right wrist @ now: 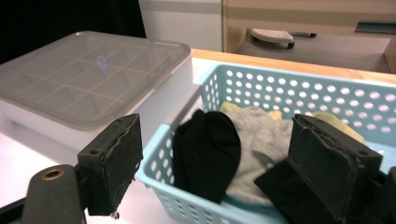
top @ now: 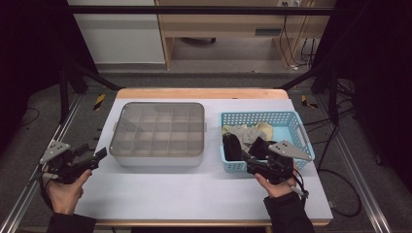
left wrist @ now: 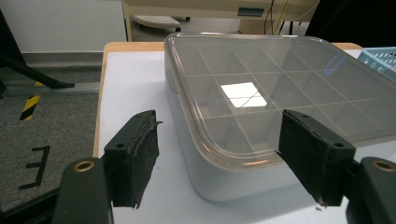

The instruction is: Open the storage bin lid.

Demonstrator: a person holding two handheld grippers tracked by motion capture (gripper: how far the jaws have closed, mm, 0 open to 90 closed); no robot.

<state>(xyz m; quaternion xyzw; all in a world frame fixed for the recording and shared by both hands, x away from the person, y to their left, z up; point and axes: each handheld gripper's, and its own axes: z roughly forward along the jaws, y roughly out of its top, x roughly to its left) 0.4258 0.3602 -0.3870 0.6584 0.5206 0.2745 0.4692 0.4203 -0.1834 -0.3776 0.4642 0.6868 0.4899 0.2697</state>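
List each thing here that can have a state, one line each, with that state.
Divided box: lid on, shut; compartments look empty through the lid.
Blue basket: open-topped, holding socks.
Black sock: rolled, leaning on the basket's near wall.
Grey sock: crumpled, lying behind it.
Left gripper: open, holding nothing.
Right gripper: open, holding nothing.

The high view looks forward and down over the whole desk point(top: 194, 189). Each tongs view sits low and close; both share the lidded box point(left wrist: 280, 107) between the tongs.
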